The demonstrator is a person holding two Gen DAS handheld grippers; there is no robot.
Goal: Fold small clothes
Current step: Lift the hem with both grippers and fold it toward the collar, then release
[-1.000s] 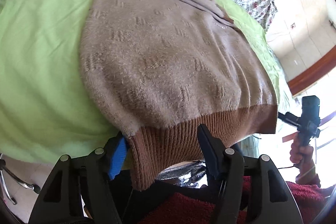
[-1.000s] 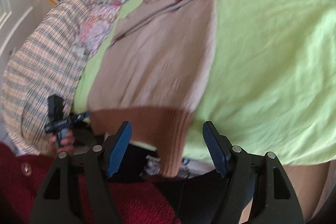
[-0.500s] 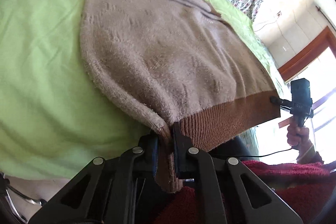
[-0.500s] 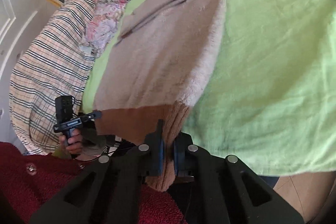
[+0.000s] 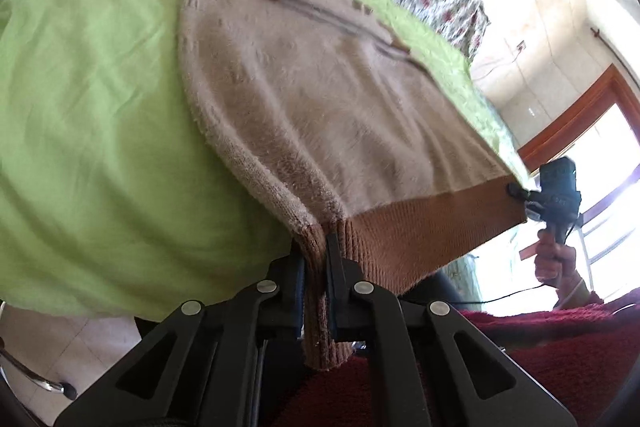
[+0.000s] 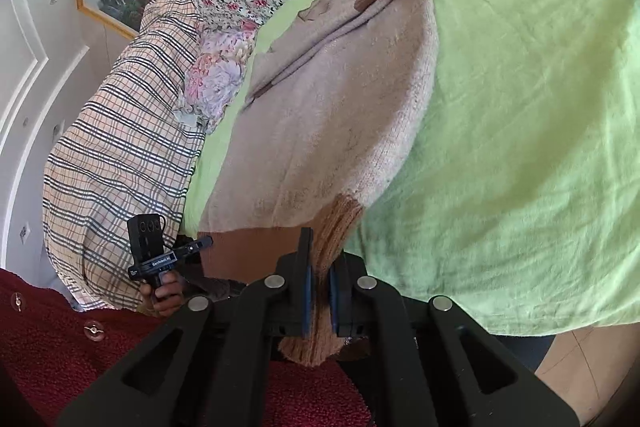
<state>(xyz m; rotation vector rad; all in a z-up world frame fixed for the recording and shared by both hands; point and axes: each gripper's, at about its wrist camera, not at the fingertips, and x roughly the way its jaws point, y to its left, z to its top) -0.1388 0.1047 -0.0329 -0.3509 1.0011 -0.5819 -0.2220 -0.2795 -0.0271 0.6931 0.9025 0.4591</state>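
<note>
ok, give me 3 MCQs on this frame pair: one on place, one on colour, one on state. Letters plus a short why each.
1. Where does the sweater lie?
A. on a green sheet
B. on a wooden floor
C. in a basket

2. What colour is the sweater's ribbed hem?
A. navy blue
B. darker brown than the body
C. white

3. How do the two grippers stand?
A. both wide open above the sweater
B. left shut on the hem, right open
C. both shut on the hem

Key: 1 A, the beige knit spreads over the green sheet. 2 B, the rib band is brown below the beige body. 3 C, the left gripper and the right gripper each pinch a hem corner between their pads.
</note>
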